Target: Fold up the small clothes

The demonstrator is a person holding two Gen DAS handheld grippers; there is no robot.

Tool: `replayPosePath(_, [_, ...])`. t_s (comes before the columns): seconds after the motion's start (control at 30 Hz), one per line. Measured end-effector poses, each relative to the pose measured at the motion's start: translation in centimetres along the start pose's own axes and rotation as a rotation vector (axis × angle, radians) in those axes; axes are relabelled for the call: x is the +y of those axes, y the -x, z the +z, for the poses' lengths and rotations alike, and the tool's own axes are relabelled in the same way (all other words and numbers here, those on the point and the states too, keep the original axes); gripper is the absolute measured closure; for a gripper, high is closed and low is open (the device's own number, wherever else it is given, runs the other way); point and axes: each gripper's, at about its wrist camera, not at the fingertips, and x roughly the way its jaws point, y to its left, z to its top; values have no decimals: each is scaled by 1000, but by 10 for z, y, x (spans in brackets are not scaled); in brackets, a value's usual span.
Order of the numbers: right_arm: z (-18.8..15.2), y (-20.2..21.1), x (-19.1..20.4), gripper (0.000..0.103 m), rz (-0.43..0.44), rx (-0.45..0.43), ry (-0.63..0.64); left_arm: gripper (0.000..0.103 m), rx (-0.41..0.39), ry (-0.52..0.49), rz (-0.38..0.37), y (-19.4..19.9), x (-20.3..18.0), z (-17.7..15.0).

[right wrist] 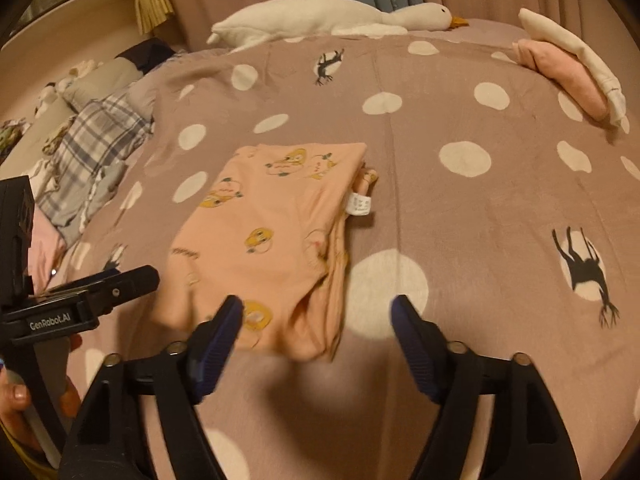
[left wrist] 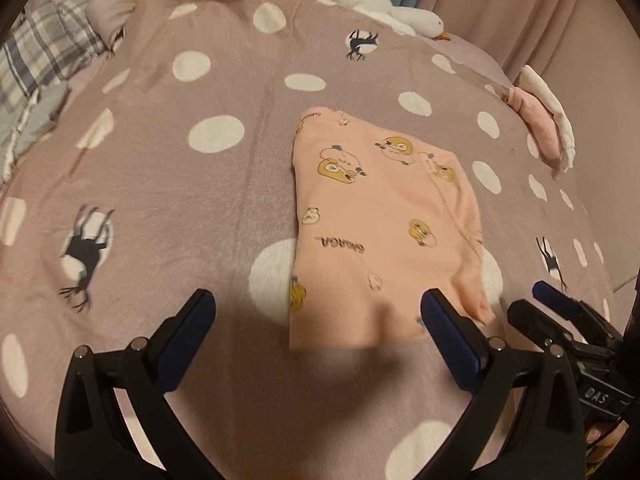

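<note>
- Peach garment (left wrist: 384,220), printed with small yellow cartoon animals, lies folded into a rough rectangle on the bedspread (left wrist: 168,184), just ahead of both grippers.
- Left gripper (left wrist: 316,312) has its jaws spread wide with nothing between them; its right pad overlaps the garment's near corner in view, contact unclear.
- Right gripper (right wrist: 318,316) also stands open and empty, above the garment's near edge, where stacked layers show at the right side.
- A white care label (right wrist: 359,204) sticks out of that layered edge.
- Bare, soft, mauve spotted cloth lies open to either side.
- Farther off, folded pink and cream clothes (right wrist: 568,76) sit near the bed's right edge.
- Farthest, a plush white goose (right wrist: 332,20) lies along the back.
</note>
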Motion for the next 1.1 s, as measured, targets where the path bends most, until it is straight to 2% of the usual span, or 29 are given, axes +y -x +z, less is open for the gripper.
replayPosePath(0.2, [-7,24,13,13,23,-46,20,0,-91,-73,151,40,-20,-14])
replayPosePath(0.37, [-13,41,26,12,14,-67,51,0,-79,-57,86,57,-19,-21])
replayPosePath(0.5, [-14,51,34,1,-25,-65,70,0,-107,-77,123,72,-28,-27])
replayPosePath(0.8, [-8,70,45,1,-79,-95,78,0,-153,-97,169,91,-32,-34])
replayPosePath(0.93, [-12,59,44,1,-87,-55,62,0,-152,-92,185,92,-29,-35])
replayPosePath(1.1, [-15,64,50,1,-83,-56,72,0,-159,-85,191,96,-27,-36])
